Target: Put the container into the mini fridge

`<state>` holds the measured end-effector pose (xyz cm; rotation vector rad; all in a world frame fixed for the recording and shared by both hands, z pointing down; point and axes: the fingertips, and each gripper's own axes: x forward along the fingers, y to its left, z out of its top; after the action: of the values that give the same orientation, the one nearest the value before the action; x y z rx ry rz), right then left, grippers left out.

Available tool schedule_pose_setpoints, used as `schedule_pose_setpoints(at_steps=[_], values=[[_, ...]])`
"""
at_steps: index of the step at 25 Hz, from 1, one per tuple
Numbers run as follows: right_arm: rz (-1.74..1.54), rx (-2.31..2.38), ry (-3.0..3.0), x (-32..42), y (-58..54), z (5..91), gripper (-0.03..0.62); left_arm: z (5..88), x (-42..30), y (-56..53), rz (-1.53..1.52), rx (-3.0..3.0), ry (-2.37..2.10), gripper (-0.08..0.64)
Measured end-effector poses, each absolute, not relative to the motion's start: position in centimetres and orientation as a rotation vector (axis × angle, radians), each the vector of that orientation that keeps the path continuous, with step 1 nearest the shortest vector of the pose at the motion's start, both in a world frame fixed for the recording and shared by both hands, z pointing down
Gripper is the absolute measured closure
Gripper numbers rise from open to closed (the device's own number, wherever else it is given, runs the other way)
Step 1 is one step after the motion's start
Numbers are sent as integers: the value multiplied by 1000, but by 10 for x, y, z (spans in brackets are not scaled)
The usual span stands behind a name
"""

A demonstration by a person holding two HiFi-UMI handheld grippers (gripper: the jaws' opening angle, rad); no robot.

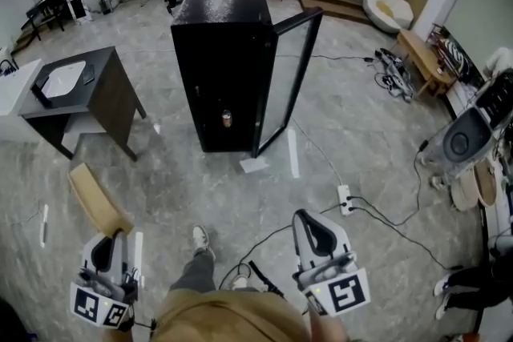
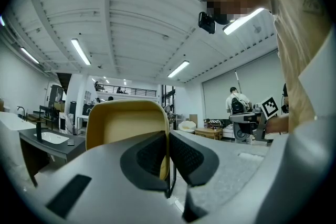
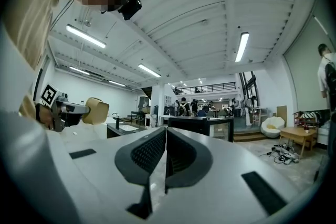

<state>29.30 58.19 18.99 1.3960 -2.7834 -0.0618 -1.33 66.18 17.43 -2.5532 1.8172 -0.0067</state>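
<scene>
A black mini fridge (image 1: 223,68) stands on the floor ahead, its glass door (image 1: 287,80) swung open to the right; a small can (image 1: 226,118) sits low inside. My left gripper (image 1: 115,236) at bottom left is shut on the rim of a tan, tray-like container (image 1: 94,197), which fills the left gripper view as a yellow-beige container (image 2: 123,126) pinched between the pads. My right gripper (image 1: 314,228) at bottom centre-right is shut with nothing in it; its jaws (image 3: 164,157) meet. Both grippers are far short of the fridge (image 3: 202,124).
A dark sink cabinet (image 1: 78,92) stands left of the fridge. A power strip (image 1: 345,199) and cables (image 1: 385,224) trail over the floor on the right. A fan-like appliance (image 1: 465,136) and clutter line the right wall. My leg and shoe (image 1: 199,240) are below.
</scene>
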Motion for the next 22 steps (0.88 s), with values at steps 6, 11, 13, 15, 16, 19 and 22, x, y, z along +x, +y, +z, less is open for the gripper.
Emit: schedule_pose_setpoints(at_steps=[6, 11, 13, 15, 16, 19, 22], values=[[-73, 1414, -2759, 279, 525, 191, 588, 179, -26, 595, 13, -2587, 1782, 546], [-48, 1448, -2768, 233, 455, 193, 589, 191, -62, 518, 7, -2621, 1738, 546], [-33, 1428, -2742, 212, 422, 200, 588, 198, -82, 485, 0, -2647, 1736, 546], [-30, 1427, -2754, 189, 390, 197, 589, 200, -100, 452, -1, -2668, 1730, 546], [-26, 1433, -2767, 177, 374, 193, 588, 201, -108, 436, 0, -2677, 1724, 546], [-10, 1448, -2775, 144, 333, 186, 588, 200, -134, 391, 1, -2703, 1699, 546], [-16, 1452, -2765, 112, 296, 181, 588, 197, -160, 351, -10, -2718, 1664, 546]])
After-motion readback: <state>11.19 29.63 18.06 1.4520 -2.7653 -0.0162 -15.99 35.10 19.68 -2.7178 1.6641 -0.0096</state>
